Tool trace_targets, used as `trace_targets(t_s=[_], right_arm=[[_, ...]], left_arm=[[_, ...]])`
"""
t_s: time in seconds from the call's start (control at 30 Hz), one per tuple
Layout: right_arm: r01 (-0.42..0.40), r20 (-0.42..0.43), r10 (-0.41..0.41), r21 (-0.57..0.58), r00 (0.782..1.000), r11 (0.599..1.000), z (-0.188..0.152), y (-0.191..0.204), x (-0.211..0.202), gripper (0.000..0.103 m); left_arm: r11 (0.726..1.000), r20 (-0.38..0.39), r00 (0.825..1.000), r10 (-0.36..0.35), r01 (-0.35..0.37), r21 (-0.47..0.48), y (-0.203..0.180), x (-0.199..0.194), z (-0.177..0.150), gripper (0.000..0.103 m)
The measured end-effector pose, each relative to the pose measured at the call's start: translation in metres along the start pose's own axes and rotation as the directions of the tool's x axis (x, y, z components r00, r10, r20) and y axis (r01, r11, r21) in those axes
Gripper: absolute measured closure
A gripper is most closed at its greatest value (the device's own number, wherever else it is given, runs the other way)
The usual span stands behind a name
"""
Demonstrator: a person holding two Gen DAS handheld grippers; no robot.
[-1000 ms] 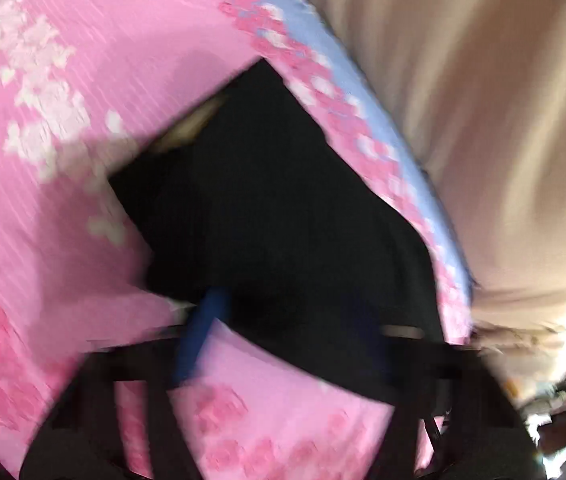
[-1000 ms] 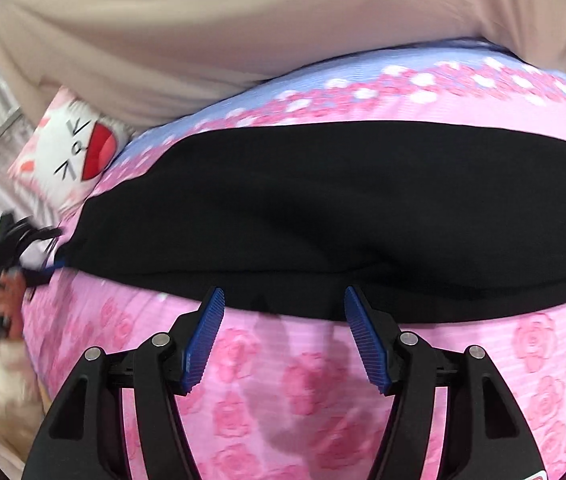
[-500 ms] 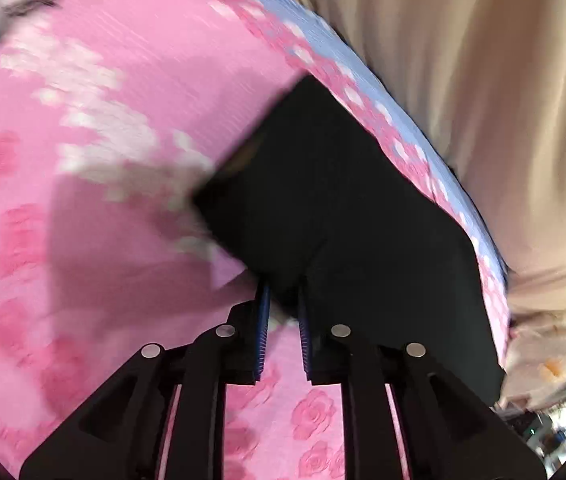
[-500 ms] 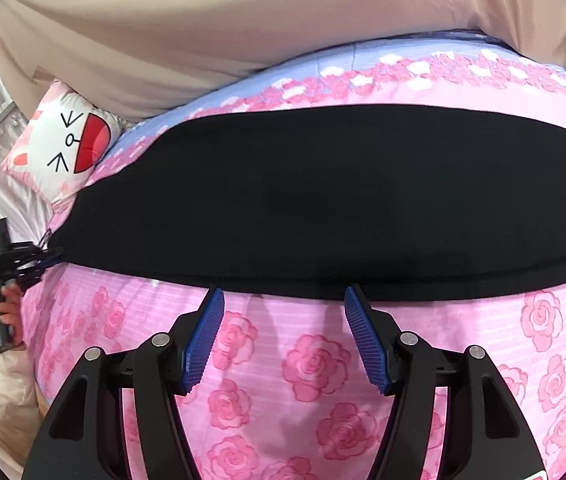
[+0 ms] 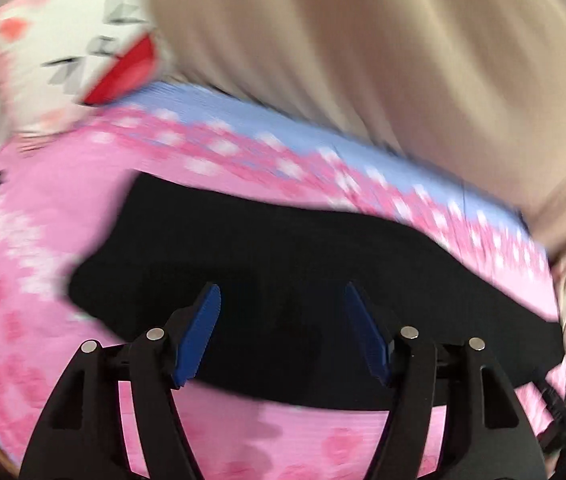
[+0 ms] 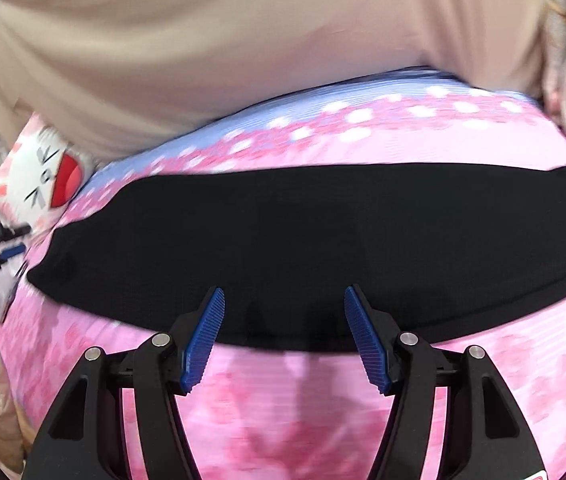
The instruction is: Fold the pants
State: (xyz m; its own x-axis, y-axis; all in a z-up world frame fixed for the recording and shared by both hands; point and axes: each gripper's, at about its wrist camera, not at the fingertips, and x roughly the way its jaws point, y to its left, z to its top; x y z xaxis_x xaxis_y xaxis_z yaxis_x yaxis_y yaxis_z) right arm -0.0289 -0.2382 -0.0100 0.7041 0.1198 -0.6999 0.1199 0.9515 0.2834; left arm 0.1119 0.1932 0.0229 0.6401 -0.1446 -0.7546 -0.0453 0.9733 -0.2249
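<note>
Pink rose-printed bedding with a lilac border (image 6: 363, 92) covers the bed, and beige fabric (image 6: 243, 40) rises behind it. Black pants (image 6: 323, 240), folded into a long flat band, lie across the bedding. A white cartoon-face pillow (image 5: 75, 40) sits at the far left corner. The left gripper (image 5: 281, 332) hovers over the pants' near edge, jaws opening, nothing between them. The right gripper (image 6: 285, 332) hangs apart and empty above that edge.
</note>
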Motion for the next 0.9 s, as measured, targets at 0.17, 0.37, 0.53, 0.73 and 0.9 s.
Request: trace_targets(t_s=[0.17, 0.37, 0.53, 0.73, 0.9], right_arm=[[0.182, 0.037, -0.192, 0.195, 0.981, 0.964, 0.01, -0.105, -0.031, 0.042], [0.357, 0.066, -0.395, 0.312, 0.916, 0.88, 0.039, -0.217, -0.054, 0.042], [0.387, -0.009, -0.408, 0.337, 0.913, 0.858, 0.053, -0.257, -0.024, 0.045], [0.356, 0.075, -0.394, 0.303, 0.916, 0.884, 0.058, -0.242, -0.055, 0.09], [0.384, -0.031, -0.396, 0.327, 0.918, 0.864, 0.044, -0.278, -0.031, 0.089]], left_arm=[[0.999, -0.177, 0.984, -0.033, 0.039, 0.031, -0.037, 0.068, -0.02, 0.04], [0.994, -0.16, 0.987, 0.032, -0.014, 0.108, -0.075, 0.081, -0.034, 0.029], [0.991, -0.181, 0.981, 0.069, -0.046, 0.128, -0.087, 0.084, -0.036, 0.023], [0.99, -0.191, 0.977, 0.096, -0.074, 0.119, -0.09, 0.08, -0.034, 0.023], [0.983, -0.199, 0.972, 0.128, -0.098, 0.152, -0.093, 0.085, -0.041, 0.019]])
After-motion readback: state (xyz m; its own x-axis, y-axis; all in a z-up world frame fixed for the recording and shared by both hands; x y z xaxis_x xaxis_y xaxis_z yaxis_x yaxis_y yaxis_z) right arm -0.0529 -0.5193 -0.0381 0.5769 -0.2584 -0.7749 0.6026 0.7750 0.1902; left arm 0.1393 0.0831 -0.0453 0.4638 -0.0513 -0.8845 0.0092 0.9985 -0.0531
